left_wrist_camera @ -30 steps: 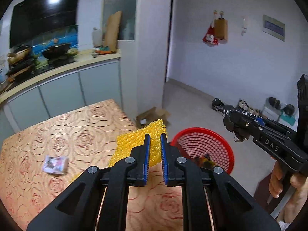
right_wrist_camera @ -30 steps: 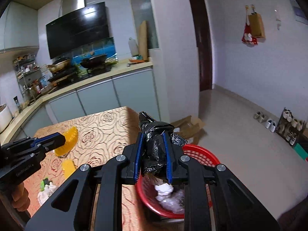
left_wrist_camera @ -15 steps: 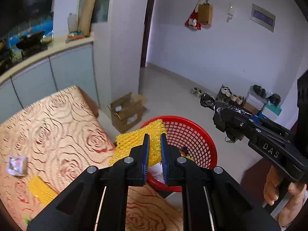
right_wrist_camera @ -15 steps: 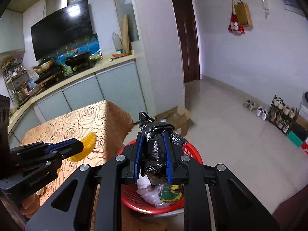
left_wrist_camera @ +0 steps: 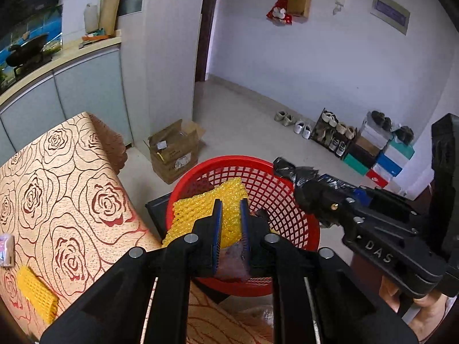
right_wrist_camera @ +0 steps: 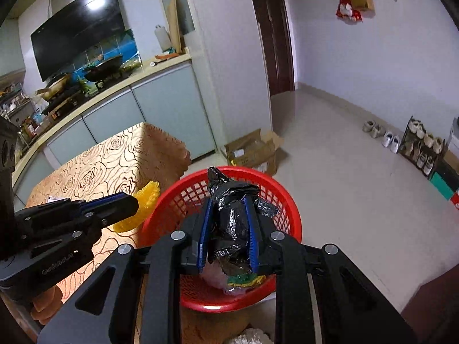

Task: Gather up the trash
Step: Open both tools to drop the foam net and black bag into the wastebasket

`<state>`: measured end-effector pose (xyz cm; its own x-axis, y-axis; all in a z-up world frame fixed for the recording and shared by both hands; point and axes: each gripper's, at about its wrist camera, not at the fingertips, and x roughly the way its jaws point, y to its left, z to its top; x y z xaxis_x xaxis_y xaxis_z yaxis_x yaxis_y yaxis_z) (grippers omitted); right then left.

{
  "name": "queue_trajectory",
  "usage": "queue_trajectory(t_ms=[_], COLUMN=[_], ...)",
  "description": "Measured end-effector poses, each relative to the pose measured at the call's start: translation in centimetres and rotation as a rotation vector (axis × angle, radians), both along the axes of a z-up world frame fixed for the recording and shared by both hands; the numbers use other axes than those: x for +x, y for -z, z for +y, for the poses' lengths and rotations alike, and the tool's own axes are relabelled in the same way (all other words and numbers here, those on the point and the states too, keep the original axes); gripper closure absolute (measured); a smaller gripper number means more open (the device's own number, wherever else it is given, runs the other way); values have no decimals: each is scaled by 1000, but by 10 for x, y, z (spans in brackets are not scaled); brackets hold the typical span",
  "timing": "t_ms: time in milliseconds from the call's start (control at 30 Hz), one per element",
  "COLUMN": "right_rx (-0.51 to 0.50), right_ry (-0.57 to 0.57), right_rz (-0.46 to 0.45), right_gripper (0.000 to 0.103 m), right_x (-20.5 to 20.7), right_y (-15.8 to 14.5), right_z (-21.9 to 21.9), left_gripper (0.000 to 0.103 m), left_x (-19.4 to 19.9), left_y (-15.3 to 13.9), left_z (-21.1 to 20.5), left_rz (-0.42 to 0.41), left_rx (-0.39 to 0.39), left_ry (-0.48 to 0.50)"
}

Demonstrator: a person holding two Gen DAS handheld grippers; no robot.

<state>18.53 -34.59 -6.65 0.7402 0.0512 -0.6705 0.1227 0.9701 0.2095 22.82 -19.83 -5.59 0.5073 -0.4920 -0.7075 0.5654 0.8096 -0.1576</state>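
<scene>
Both grippers hang over the red basket (left_wrist_camera: 287, 189) — left gripper (left_wrist_camera: 230, 215) clenched on yellow foam netting (left_wrist_camera: 200, 209), right gripper (right_wrist_camera: 228, 226) grasping a black bag (right_wrist_camera: 232, 215); more scraps (left_wrist_camera: 34, 295) wait on the surface (left_wrist_camera: 71, 200).

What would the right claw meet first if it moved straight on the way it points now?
Probably the red basket: the right claw, shut on the black plastic bag, points down into it, so the bag would likely touch the trash inside first. Depth is unclear.
</scene>
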Motion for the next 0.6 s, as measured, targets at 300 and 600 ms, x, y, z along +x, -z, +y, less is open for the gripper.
queue_trajectory(t_ms=[300, 600], right_rx=[67, 42], right_ry=[-5, -1], right_rz=[37, 8], right_gripper=[59, 55], right_x=[0, -8], right_y=[10, 1], right_z=[-6, 0], left_gripper=[59, 49], left_x=[-1, -8], left_y=[-7, -20], left_z=[8, 34], left_rz=[-17, -58], left_rx=[-36, -50], left_ry=[-10, -67])
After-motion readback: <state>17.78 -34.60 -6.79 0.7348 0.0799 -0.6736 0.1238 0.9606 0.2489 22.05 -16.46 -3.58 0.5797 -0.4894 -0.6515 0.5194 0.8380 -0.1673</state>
